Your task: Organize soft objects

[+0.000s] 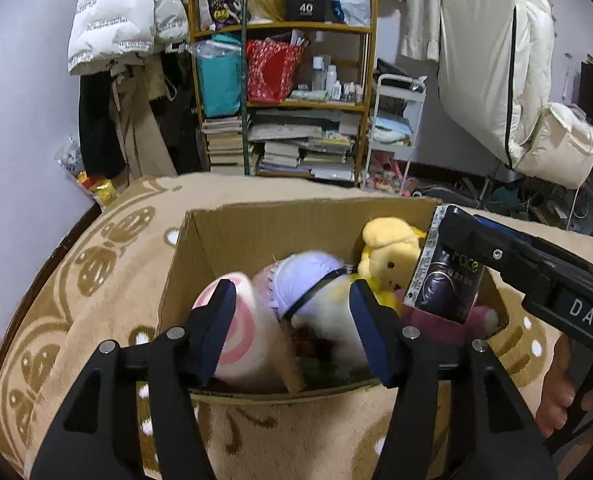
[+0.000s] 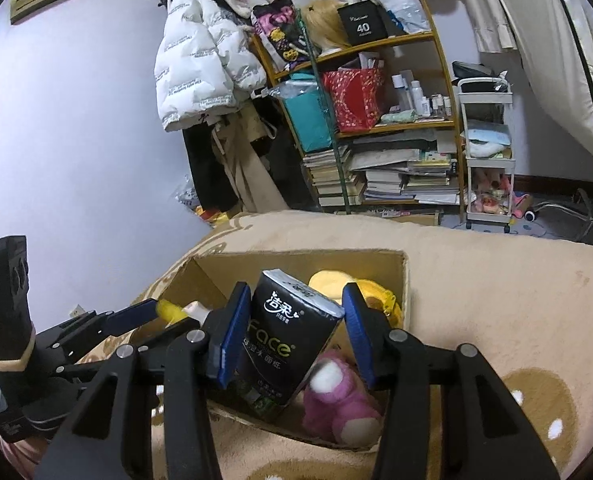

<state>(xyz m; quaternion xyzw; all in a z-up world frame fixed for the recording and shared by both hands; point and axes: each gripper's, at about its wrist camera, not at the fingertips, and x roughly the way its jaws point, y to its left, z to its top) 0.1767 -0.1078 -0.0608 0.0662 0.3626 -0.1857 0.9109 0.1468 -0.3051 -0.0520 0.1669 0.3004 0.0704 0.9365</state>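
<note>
An open cardboard box (image 1: 200,240) sits on a tan patterned blanket. Inside lie a pink-and-white striped plush (image 1: 236,320), a lilac-capped white plush (image 1: 316,284), a yellow plush dog (image 1: 388,252) and a pink plush (image 2: 336,396). My left gripper (image 1: 292,320) is open above the box's near edge, its fingers spread around the plushes without holding any. My right gripper (image 2: 292,328) is open over the box, with a black tissue pack (image 2: 288,336) tilted between its fingers, touching the left pad only. The pack also shows in the left wrist view (image 1: 444,276).
The blanket (image 1: 76,300) covers the bed around the box. Behind stand a wooden shelf (image 1: 288,100) with books, bags and bottles, a white trolley (image 1: 392,132), hanging coats (image 1: 124,20) and a white garment cover (image 1: 496,60).
</note>
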